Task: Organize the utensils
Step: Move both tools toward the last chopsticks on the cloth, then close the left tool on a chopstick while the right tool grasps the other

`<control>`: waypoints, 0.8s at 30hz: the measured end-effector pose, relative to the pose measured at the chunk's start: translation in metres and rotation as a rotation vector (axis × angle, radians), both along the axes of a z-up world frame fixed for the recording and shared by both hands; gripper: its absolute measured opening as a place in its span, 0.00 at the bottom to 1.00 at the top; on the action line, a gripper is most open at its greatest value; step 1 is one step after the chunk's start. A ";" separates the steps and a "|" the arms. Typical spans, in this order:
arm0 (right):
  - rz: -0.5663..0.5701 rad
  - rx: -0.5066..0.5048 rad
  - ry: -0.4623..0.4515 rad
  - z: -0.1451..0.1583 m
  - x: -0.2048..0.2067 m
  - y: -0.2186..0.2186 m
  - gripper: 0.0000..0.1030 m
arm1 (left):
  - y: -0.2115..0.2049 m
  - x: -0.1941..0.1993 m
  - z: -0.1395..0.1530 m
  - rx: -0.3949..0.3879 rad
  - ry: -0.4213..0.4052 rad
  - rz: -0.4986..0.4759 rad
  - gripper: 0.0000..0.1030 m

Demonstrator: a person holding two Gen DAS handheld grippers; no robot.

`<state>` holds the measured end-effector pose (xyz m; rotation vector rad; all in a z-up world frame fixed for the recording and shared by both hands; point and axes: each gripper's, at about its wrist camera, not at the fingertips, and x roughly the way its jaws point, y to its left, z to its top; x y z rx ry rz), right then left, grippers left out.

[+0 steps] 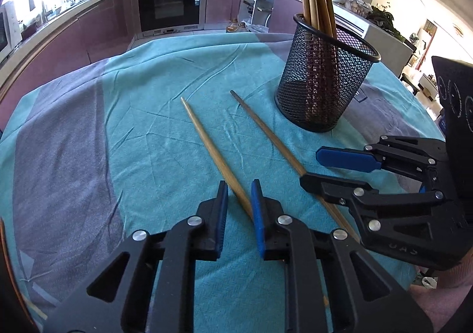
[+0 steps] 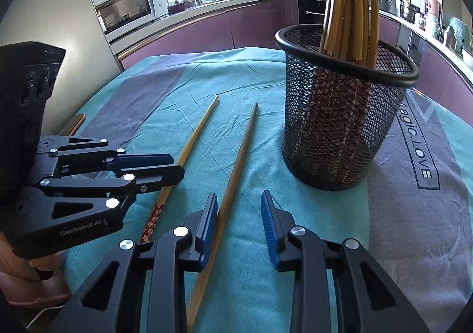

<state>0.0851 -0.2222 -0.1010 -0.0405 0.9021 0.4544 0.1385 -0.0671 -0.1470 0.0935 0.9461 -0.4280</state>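
"GenRobot.AI" reads on the left gripper (image 2: 165, 169) body; the cloth (image 2: 340, 229) carries "agic.LOVE" in a printed box near the cup. Black mesh cup (image 2: 340, 126) stands upright on the desk, holding a bunch of wooden chopsticks (image 2: 351, 7), thin ends up. Two loose chopsticks lie on the cloth, near the cup but apart from it. Light chopstick (image 1: 207, 140) runs between the left gripper's (image 1: 239, 194) jaws, which are narrowed around it; cannot tell if the pads press on it. Its red flowered end shows in the right wrist view. Dark chopstick (image 2: 236, 161) lies beside the left pad of the right gripper (image 2: 239, 205), jaws open, nothing gripped. Teal and grey cloth covers the desk. Kitchen behind: purple cabinets, oven (image 1: 171, 4), microwave (image 2: 130, 7), pots.
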 end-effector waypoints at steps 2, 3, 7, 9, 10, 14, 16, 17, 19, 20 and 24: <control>0.002 -0.004 -0.001 0.000 0.004 0.003 0.26 | 0.003 0.001 0.001 0.006 -0.002 0.004 0.21; 0.002 -0.007 -0.002 0.000 0.006 0.004 0.26 | 0.004 0.001 0.002 0.010 -0.006 0.008 0.23; 0.002 -0.013 -0.005 0.000 0.012 0.009 0.24 | 0.005 0.009 0.001 0.011 0.005 0.016 0.23; -0.001 -0.016 -0.005 0.000 0.015 0.010 0.21 | 0.004 0.014 -0.001 0.004 0.014 0.017 0.23; -0.004 -0.014 -0.005 0.000 0.016 0.010 0.18 | 0.005 0.014 -0.001 0.005 0.012 0.020 0.23; -0.014 0.010 0.003 -0.002 0.018 0.006 0.09 | 0.002 0.018 -0.002 0.000 0.014 0.029 0.17; -0.021 0.030 0.011 -0.002 0.019 0.005 0.09 | 0.003 0.018 -0.002 -0.007 0.015 0.037 0.15; -0.027 0.041 0.014 -0.002 0.019 0.004 0.08 | 0.003 0.018 -0.002 -0.012 0.017 0.040 0.14; -0.036 0.061 0.018 -0.002 0.018 0.001 0.06 | 0.003 0.017 -0.002 -0.024 0.022 0.050 0.11; -0.040 0.070 0.017 -0.001 0.017 -0.001 0.06 | 0.003 0.015 -0.003 -0.025 0.022 0.052 0.10; -0.040 0.100 0.013 0.003 0.011 -0.007 0.06 | 0.003 0.009 -0.003 -0.025 0.021 0.059 0.07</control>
